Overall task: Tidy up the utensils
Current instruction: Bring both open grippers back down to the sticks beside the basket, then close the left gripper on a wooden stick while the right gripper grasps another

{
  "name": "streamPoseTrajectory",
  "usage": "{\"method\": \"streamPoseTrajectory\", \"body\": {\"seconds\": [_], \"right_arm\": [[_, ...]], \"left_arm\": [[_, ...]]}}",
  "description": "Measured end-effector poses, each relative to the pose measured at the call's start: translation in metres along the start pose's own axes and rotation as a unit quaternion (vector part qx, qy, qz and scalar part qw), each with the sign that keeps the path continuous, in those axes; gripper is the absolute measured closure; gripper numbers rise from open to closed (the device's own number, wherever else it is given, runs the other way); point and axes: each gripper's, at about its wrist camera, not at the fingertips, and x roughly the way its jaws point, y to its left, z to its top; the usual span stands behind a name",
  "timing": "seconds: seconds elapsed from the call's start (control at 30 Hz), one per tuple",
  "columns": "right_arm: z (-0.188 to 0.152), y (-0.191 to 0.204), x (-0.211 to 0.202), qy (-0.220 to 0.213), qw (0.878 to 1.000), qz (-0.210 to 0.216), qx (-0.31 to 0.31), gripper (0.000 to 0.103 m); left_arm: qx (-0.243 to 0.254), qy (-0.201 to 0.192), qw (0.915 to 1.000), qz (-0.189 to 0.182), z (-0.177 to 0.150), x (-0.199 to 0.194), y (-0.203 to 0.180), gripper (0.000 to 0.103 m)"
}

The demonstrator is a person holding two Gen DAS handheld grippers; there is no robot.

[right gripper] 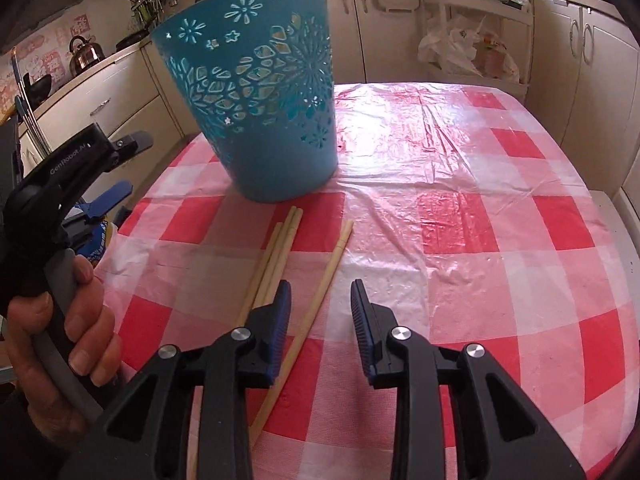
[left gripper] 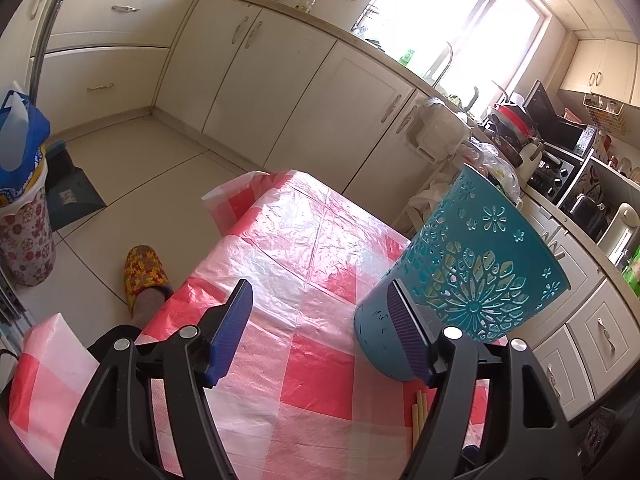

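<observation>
A teal cut-out basket (right gripper: 264, 96) stands upright on the red-and-white checked table (right gripper: 460, 216); it also shows in the left wrist view (left gripper: 472, 276). Several wooden chopsticks (right gripper: 276, 256) lie flat in front of the basket, and their ends show in the left wrist view (left gripper: 420, 412). My right gripper (right gripper: 320, 300) is open and empty, just above the chopsticks' near part. My left gripper (left gripper: 320, 312) is open and empty, its right finger close beside the basket's base. It also shows at the left of the right wrist view (right gripper: 120, 168), held by a hand.
Kitchen cabinets (left gripper: 280, 72) and a cluttered counter (left gripper: 560, 152) run behind the table. A floral bin with a blue bag (left gripper: 24, 208) stands on the floor at left. A slippered foot (left gripper: 144, 276) is beside the table edge. A shelf with plastic bags (right gripper: 468, 40) stands beyond the table.
</observation>
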Motion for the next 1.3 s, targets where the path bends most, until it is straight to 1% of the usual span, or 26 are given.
{"method": "streamPoseTrajectory", "body": {"seconds": [0.1,0.2,0.27,0.3,0.37,0.43,0.47,0.5,0.53,0.57,0.6,0.67,0.7,0.8,0.87,0.93,0.97,1.07,1.17,1.3], "right_arm": [[0.004,0.002,0.006,0.001,1.000,0.007,0.006,0.072],[0.005,0.004,0.011,0.013,1.000,0.006,0.000,0.073],[0.004,0.007,0.011,0.016,1.000,-0.009,-0.019,0.079],[0.004,0.005,0.010,0.018,1.000,-0.008,-0.019,0.081],[0.002,0.000,0.006,0.020,1.000,-0.009,-0.021,0.091],[-0.001,-0.006,0.003,0.019,0.999,-0.015,-0.026,0.092],[-0.002,-0.011,0.002,0.018,0.999,-0.018,-0.026,0.093],[-0.003,-0.016,0.000,0.018,0.999,-0.020,-0.025,0.093],[-0.003,-0.021,-0.002,0.017,0.999,-0.021,-0.021,0.093],[-0.004,-0.026,-0.003,0.018,1.000,-0.020,-0.017,0.093],[-0.005,-0.031,-0.004,0.018,1.000,-0.017,-0.012,0.093],[-0.006,-0.037,-0.006,0.017,1.000,-0.014,-0.007,0.093],[-0.007,-0.039,-0.007,0.018,1.000,-0.010,-0.006,0.093],[-0.007,-0.042,-0.007,0.018,1.000,-0.004,-0.005,0.093],[-0.006,-0.043,-0.007,0.020,1.000,-0.001,-0.006,0.093],[-0.006,-0.043,-0.007,0.022,1.000,0.002,-0.006,0.093],[-0.005,-0.043,-0.007,0.023,1.000,0.002,-0.007,0.093],[-0.007,-0.044,-0.008,0.021,1.000,0.004,-0.006,0.093],[-0.007,-0.044,-0.008,0.020,1.000,0.006,-0.006,0.093],[-0.006,-0.044,-0.008,0.022,1.000,0.006,-0.008,0.093]], "left_arm": [[-0.001,0.002,1.0000,0.001,0.000,0.001,0.000,0.037],[0.000,0.005,1.0000,0.002,-0.001,0.002,0.000,0.036],[-0.001,0.008,1.0000,0.000,-0.001,0.002,0.000,0.036],[0.000,0.017,0.9999,-0.001,-0.002,0.002,-0.001,0.036],[0.020,0.054,0.9983,-0.001,-0.010,-0.001,-0.010,0.036],[0.068,0.099,0.9928,-0.001,-0.025,-0.004,-0.027,0.036],[0.095,0.114,0.9889,-0.001,-0.033,-0.005,-0.037,0.036],[0.127,0.124,0.9841,0.000,-0.042,-0.008,-0.048,0.036],[0.149,0.133,0.9799,-0.001,-0.048,-0.009,-0.056,0.036],[0.174,0.145,0.9740,-0.001,-0.055,-0.009,-0.066,0.036],[0.200,0.151,0.9681,0.009,-0.062,-0.009,-0.074,0.036],[0.235,0.160,0.9586,0.024,-0.073,-0.008,-0.085,0.036],[0.243,0.168,0.9551,0.024,-0.078,-0.007,-0.088,0.036],[0.255,0.187,0.9481,0.035,-0.086,-0.002,-0.091,0.038],[0.259,0.192,0.9457,0.041,-0.085,0.000,-0.091,0.038],[0.270,0.198,0.9414,0.044,-0.088,0.001,-0.093,0.038],[0.276,0.201,0.9391,0.039,-0.089,0.001,-0.094,0.038],[0.280,0.200,0.9385,0.027,-0.089,-0.001,-0.095,0.038],[0.284,0.202,0.9367,0.030,-0.090,0.000,-0.095,0.039],[0.307,0.199,0.9296,0.048,-0.093,0.001,-0.098,0.050]]}}
